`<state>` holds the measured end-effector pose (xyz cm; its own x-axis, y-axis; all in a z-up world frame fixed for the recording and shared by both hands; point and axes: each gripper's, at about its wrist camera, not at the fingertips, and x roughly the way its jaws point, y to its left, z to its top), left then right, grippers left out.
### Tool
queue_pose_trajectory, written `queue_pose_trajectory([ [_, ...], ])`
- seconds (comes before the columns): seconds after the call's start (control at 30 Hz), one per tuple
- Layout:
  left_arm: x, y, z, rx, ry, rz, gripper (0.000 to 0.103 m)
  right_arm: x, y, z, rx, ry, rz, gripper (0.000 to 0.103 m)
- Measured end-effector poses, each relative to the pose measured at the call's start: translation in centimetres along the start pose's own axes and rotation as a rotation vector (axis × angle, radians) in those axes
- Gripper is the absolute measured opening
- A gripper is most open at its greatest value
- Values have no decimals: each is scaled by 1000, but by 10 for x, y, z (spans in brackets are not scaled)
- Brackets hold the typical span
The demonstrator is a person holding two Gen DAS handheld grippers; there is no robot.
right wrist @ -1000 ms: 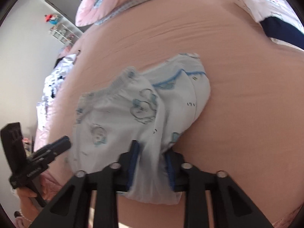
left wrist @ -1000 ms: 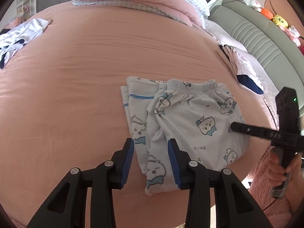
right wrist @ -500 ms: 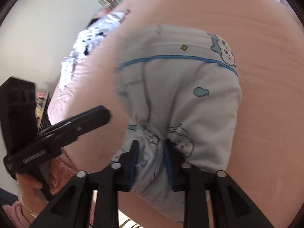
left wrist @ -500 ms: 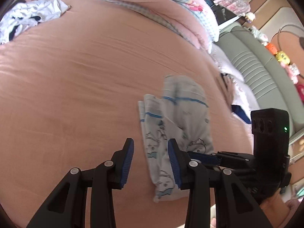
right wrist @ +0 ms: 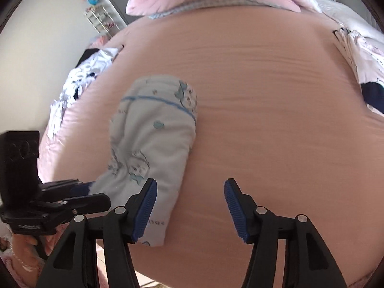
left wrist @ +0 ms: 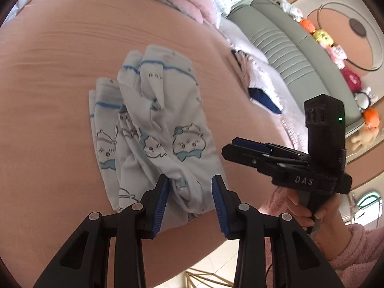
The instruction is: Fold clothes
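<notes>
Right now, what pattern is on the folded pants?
White pants with blue-bowed cartoon animals; clearest in left wrist view.

The pair of small white cotton pyjama trousers (left wrist: 153, 129), printed with pale-blue cartoon animals and crossed by thin blue stripes, lay folded lengthwise into a narrow, rumpled bundle. It rested near the front edge of the pink bed sheet (left wrist: 52, 76), its bunched near end slightly puffed up.
</notes>
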<state>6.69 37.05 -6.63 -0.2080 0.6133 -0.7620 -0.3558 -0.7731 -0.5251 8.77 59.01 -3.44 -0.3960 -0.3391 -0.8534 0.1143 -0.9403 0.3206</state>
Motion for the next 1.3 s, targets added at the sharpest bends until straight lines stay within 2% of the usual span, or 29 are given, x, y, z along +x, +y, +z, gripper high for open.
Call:
queue_pose_trajectory([
  [0.07, 2, 4, 0, -40, -1, 21, 34, 4, 1, -6, -8, 7, 6, 58],
  [0.1, 0, 4, 0, -59, -18, 18, 27, 6, 1, -8, -10, 13, 8, 58],
  [0.13, -4, 3, 0, -75, -44, 13, 6, 7, 2, -8, -13, 17, 6, 58],
  [0.23, -24, -16, -2, -8, -124, 63, 6, 6, 4, -8, -15, 9, 7, 58],
  [0.33, -49, -21, -7, -5, -186, 85, 6, -1, -3, -11, -7, -11, 12, 58],
  [0.4, -57, -12, -13, -29, -186, 109, 6, -7, -5, -8, -13, -25, 2, 58],
  [0.47, -50, 5, -20, -61, -153, 156, 6, -3, 4, 1, -41, -32, -15, 58],
  [0.57, -23, 36, -34, -161, -53, 160, 8, 7, 28, 22, -102, -35, -73, 58],
  [0.67, -28, 38, -31, -179, -39, 155, 12, 15, 50, 34, -186, -49, -122, 58],
  [0.7, -34, 36, -26, -159, -28, 177, 20, 18, 57, 38, -214, -54, -137, 58],
  [0.73, -44, 34, -22, -136, -46, 218, 32, 24, 65, 43, -238, -57, -161, 58],
  [0.8, -67, 29, -13, -83, -136, 277, 36, 32, 73, 48, -280, -68, -220, 58],
  [0.87, -85, 26, -3, -38, -212, 265, 36, 29, 75, 52, -287, -99, -211, 58],
  [0.93, -88, 22, 10, 20, -248, 228, 36, 25, 74, 56, -270, -132, -160, 58],
  [1.03, -56, 17, 37, 122, -203, 179, 35, 31, 74, 64, -249, -149, -122, 58],
  [1.1, -28, 21, 48, 148, -129, 131, 31, 45, 73, 70, -246, -117, -106, 58],
  [1.2, 4, 36, 49, 164, -44, 170, 31, 60, 55, 70, -217, -63, -78, 58],
  [1.23, 5, 42, 48, 154, -36, 168, 32, 66, 49, 71, -204, -47, -74, 67],
  [1.3, -7, 54, 47, 91, -44, 159, 32, 67, 32, 71, -146, -32, -57, 73],
])
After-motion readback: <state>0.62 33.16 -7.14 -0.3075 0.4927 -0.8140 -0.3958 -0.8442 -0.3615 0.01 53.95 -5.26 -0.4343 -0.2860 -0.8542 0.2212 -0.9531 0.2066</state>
